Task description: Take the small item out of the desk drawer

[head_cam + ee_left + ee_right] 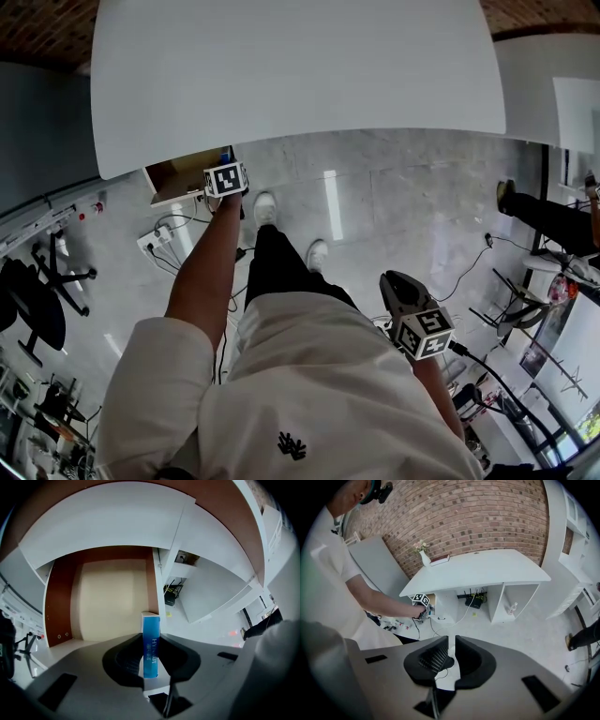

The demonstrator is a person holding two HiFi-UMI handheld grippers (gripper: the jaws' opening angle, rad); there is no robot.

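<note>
A small blue box (151,644) stands upright between the pads of my left gripper (151,662), which is shut on it. Behind it lies the open desk drawer (112,602), with a pale floor and brown side walls. From the head view, the left gripper (223,161) reaches to the drawer (178,180) under the white desk (281,75). My right gripper (392,281) hangs by my right side, away from the desk. In its own view, the right gripper (452,654) has its jaws together with nothing between them.
A vase with flowers (423,554) and a book (440,559) sit on the desk (487,569). Under the desk are a router (473,601) and a bottle (513,607). A power strip (155,242) and cables lie on the floor, with an office chair (37,291) to the left.
</note>
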